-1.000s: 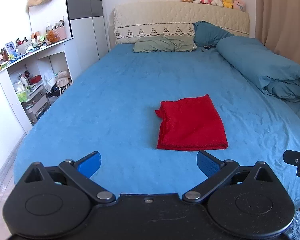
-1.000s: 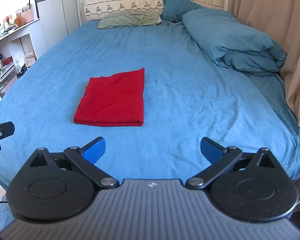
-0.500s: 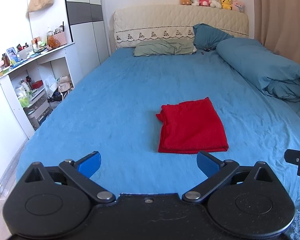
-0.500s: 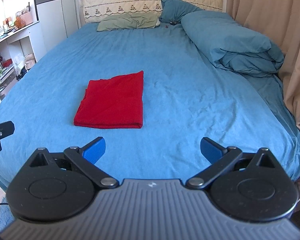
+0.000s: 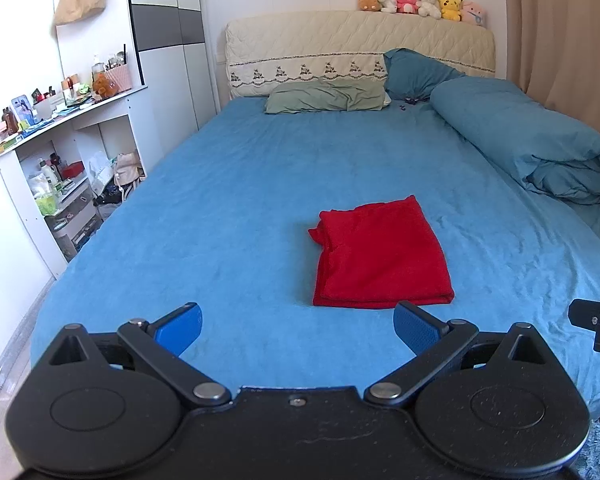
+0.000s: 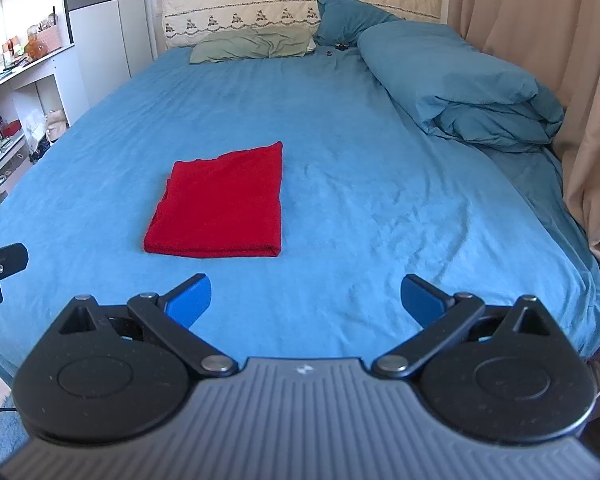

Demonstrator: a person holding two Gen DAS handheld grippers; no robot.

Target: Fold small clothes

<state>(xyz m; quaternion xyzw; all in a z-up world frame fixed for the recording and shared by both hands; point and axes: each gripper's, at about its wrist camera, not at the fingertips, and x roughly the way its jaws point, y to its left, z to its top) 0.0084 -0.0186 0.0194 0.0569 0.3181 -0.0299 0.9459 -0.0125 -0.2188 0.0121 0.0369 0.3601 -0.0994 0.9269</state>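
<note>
your red garment (image 5: pixel 382 254) lies flat on the blue bed sheet (image 5: pixel 240 200), already folded into a neat rectangle, ahead of both claws and touching neither. from your left claw (image 5: pixel 298 326) it sits forward and a little to the right; from your right claw (image 6: pixel 306 300) it sits forward and to the left (image 6: pixel 220 208). its long axis runs away from you, toward the headboard (image 5: pixel 360 54), with the short near edge facing you. neither hand looks clearly nearer; your left claw's right pad (image 5: pixel 414 328) seems lined up just short of that near edge, so i'd judge the left has the straighter reach.

both claws are spread wide, blue pads apart, holding nothing.

the cloth looks soft and slightly fuzzy, like a knit or fleece, with stacked layers showing along the near edge and the right side. the far left corner is rumpled and bunched, not square. the sheet beneath is matte with fine wrinkles, so expect the fabric to drag a bit, not slide.

judging by the shape, the fold looks close to done; if another fold is wanted, you'd take the near edge and carry it away from you. a rolled teal duvet (image 6: pixel 460 84) lies well off to the right.
</note>
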